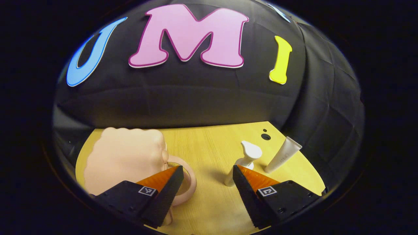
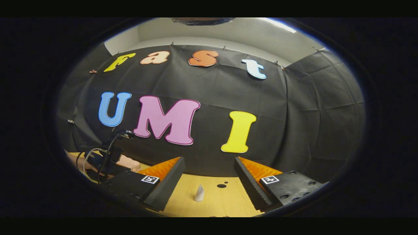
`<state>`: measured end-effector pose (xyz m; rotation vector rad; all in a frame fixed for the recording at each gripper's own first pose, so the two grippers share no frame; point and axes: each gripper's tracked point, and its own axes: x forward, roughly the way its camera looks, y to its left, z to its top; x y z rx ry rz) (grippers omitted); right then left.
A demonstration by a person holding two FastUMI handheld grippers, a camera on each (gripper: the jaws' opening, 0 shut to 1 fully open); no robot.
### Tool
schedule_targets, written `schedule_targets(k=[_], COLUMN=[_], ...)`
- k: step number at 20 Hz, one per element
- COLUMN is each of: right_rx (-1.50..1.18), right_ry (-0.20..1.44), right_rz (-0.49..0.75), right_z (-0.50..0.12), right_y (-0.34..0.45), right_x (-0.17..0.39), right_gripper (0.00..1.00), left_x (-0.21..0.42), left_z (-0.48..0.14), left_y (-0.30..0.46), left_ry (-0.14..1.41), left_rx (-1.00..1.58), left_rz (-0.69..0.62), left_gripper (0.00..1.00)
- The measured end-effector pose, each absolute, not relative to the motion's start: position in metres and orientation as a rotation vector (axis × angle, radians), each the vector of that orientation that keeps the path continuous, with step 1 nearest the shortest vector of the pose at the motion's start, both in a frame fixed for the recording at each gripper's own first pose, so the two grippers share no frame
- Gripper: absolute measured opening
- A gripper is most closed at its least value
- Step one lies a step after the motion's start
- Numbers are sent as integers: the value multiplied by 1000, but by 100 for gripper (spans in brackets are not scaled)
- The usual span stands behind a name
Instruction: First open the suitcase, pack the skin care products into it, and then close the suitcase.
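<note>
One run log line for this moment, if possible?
left gripper: open | right gripper: open | pink suitcase: closed | white pump bottle, white tube: on table

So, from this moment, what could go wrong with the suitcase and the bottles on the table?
1. The left gripper hangs open beside the closed pink suitcase; if it comes in off the handle, it may push the case instead of opening it.
2. The white pump bottle and the tube stand upright near the table edge; a brush could topple them.
</note>
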<state>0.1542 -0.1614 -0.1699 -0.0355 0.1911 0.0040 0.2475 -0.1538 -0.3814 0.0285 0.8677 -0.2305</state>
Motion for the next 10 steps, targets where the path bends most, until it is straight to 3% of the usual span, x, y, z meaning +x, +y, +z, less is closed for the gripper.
schedule_targets(k=[6, 10], right_rx=[-22, 10], right_ry=[260, 306], right_rz=[-1, 16], right_z=[-204, -221], right_y=[-177, -170], right_x=[165, 162], right_gripper=[97, 94], left_x=[250, 250], left_z=[-447, -481], left_y=[-145, -137], left_ry=[1027, 1116], left_rx=[86, 174], left_rz=[-156, -101], left_gripper=[94, 80])
